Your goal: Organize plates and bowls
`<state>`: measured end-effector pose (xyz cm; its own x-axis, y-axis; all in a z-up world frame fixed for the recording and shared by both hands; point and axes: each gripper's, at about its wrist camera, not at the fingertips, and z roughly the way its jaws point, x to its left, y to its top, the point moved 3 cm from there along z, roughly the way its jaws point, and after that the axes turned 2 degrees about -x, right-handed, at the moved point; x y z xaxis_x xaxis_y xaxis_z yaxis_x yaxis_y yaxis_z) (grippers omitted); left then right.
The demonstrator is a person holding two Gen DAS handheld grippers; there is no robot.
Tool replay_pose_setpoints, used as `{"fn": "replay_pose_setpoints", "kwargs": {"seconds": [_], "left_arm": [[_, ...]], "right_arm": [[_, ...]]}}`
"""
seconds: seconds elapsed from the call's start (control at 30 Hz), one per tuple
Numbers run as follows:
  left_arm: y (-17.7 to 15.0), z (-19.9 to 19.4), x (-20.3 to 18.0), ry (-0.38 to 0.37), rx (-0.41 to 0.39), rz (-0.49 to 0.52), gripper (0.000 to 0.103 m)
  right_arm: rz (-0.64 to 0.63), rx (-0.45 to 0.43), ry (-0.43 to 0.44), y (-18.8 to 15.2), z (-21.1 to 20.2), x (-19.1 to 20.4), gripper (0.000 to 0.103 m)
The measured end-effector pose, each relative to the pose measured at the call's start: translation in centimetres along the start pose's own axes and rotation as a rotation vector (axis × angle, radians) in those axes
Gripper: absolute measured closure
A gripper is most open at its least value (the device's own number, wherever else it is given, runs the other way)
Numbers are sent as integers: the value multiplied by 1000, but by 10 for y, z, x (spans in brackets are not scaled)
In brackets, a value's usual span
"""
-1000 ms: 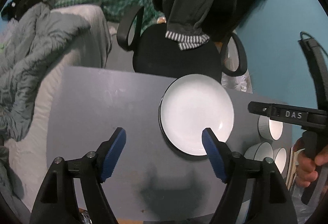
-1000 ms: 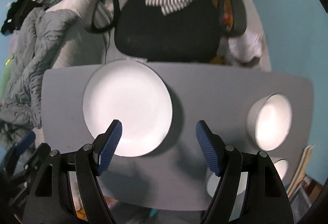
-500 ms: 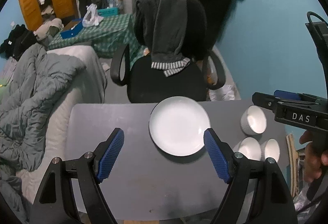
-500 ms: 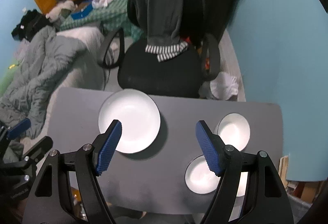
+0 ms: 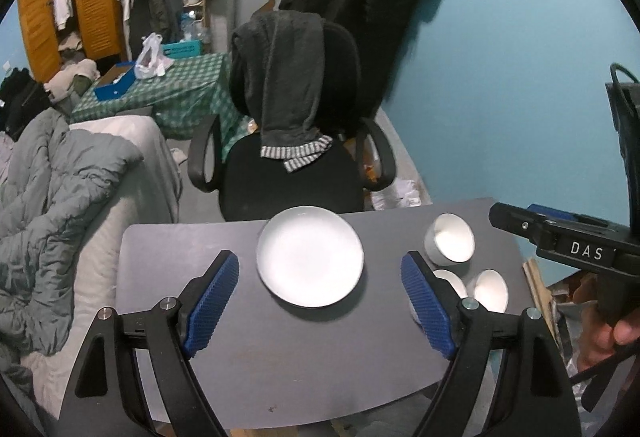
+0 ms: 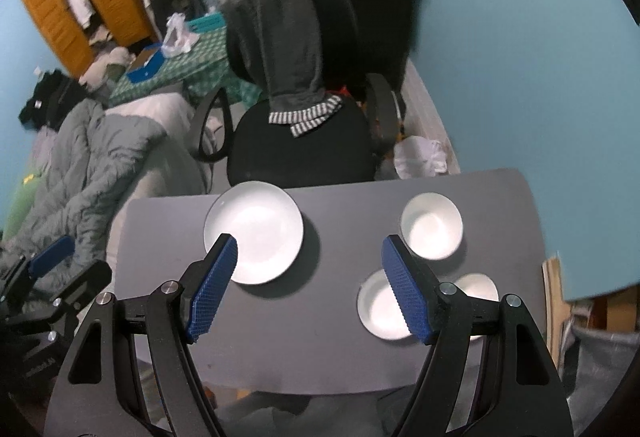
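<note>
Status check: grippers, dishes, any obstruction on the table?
Left gripper jaws just opening, empty; right gripper open, empty. Plate and three bowls apart on table. Nothing in the way.

Black office chair (image 5: 292, 173) behind grey table (image 5: 320, 365), grey garment (image 5: 288, 77) draped over backrest; rumpled duvet (image 5: 52, 205) beside.

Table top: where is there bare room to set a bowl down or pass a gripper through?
The table is bare along its near edge and over its left part, left of the plate. A bare lane also runs between the plate and the three bowls. The right side is crowded: the bowls sit close together there. Both grippers are open and hold nothing.
</note>
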<state>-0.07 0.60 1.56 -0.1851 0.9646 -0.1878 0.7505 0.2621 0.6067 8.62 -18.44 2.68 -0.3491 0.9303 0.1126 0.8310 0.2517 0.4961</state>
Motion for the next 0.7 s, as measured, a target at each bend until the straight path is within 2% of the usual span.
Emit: {"fn": "replay_pose_setpoints", "kwargs": {"seconds": [0.37,0.7], "left_arm": [[-8,-8,-26,-103,20,63,18],[-8,0,-48,-155,35,145,18]], "right_arm": [[73,-41,-82,-26,-32,-26,29],[154,-48,-127,-43,-52,-45,29]]}}
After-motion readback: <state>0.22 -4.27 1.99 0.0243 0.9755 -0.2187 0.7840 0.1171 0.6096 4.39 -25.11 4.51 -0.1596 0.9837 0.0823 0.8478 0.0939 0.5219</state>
